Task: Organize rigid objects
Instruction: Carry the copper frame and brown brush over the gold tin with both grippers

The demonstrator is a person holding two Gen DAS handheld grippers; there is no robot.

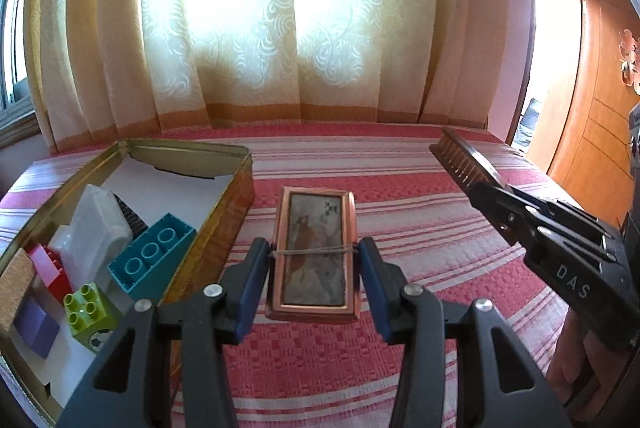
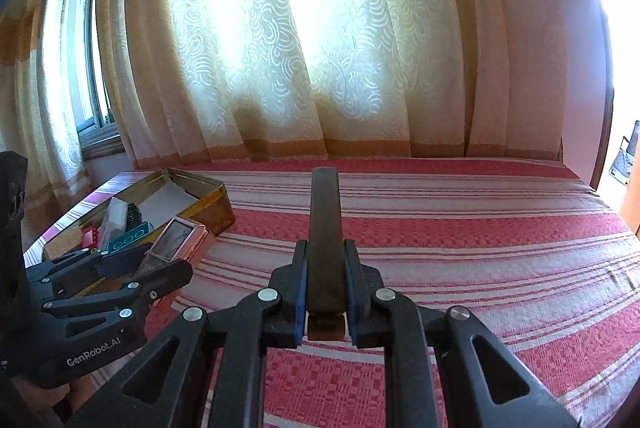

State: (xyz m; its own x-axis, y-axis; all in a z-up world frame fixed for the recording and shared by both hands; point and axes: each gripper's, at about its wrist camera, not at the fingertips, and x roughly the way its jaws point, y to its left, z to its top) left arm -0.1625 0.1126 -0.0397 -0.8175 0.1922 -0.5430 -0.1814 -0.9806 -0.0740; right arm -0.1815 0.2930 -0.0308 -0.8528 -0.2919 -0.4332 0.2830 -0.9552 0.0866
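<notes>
My left gripper (image 1: 314, 256) is shut on a copper-framed flat box (image 1: 313, 252) with a rubber band around it, held just above the red striped bedspread, right of the open tin box (image 1: 236, 188). The framed box also shows in the right wrist view (image 2: 176, 240). My right gripper (image 2: 326, 268) is shut on a dark brown comb (image 2: 325, 224), held level over the bed. In the left wrist view the comb (image 1: 460, 160) and right gripper (image 1: 504, 204) are at the right.
The tin box holds a teal brick (image 1: 154, 252), a green brick (image 1: 90, 312), a red brick (image 1: 50, 270), a purple block (image 1: 36, 326) and a clear plastic case (image 1: 98, 228). Curtains hang behind the bed. A wooden door (image 1: 592, 108) stands at the right.
</notes>
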